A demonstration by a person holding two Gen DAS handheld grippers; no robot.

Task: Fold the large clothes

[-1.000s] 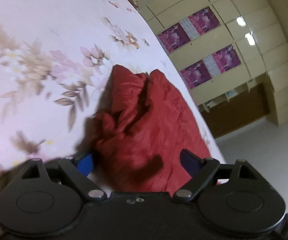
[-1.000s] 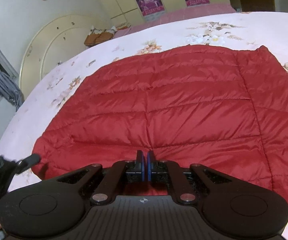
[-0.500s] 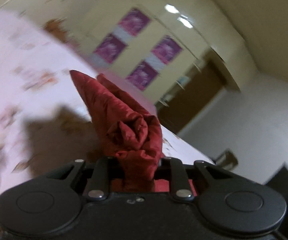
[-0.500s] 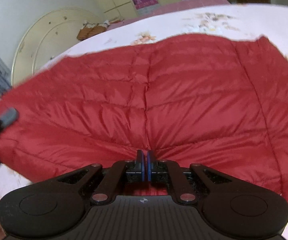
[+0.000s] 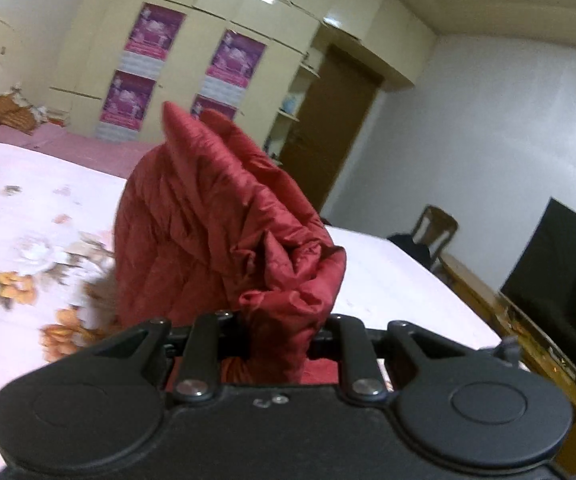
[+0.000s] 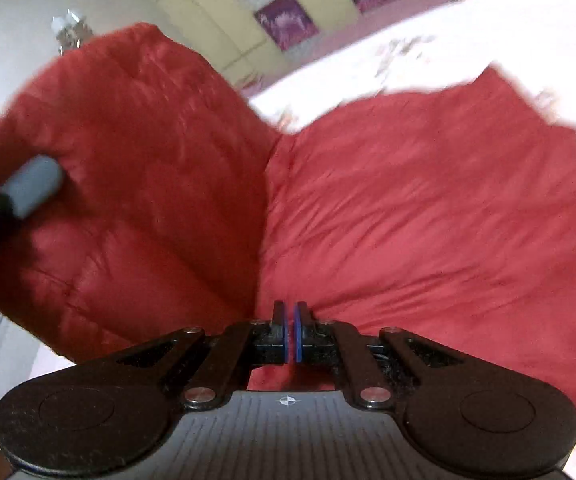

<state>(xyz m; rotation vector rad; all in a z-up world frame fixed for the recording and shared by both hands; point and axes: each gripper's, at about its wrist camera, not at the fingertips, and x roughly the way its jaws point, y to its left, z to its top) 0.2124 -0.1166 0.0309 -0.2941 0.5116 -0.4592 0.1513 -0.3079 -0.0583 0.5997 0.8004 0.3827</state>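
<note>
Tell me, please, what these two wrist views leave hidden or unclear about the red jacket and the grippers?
- Left gripper: its pads are buried in the bunched red jacket, left wrist view.
- Right gripper: whether fabric sits between its closed pads is unclear.
- Jacket's far edge: blurred, right wrist view.
- Jacket's near hem: behind the gripper body.

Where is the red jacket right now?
The red jacket lies on the flowered bed; in the right wrist view its left part is lifted, clamped in the left gripper.

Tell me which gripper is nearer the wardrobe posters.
Hard to call, probably left. The left gripper, shut on a raised jacket corner, faces the posters across the bed. The right gripper, pinching the jacket's near edge, sees them beyond the spread fabric.
</note>
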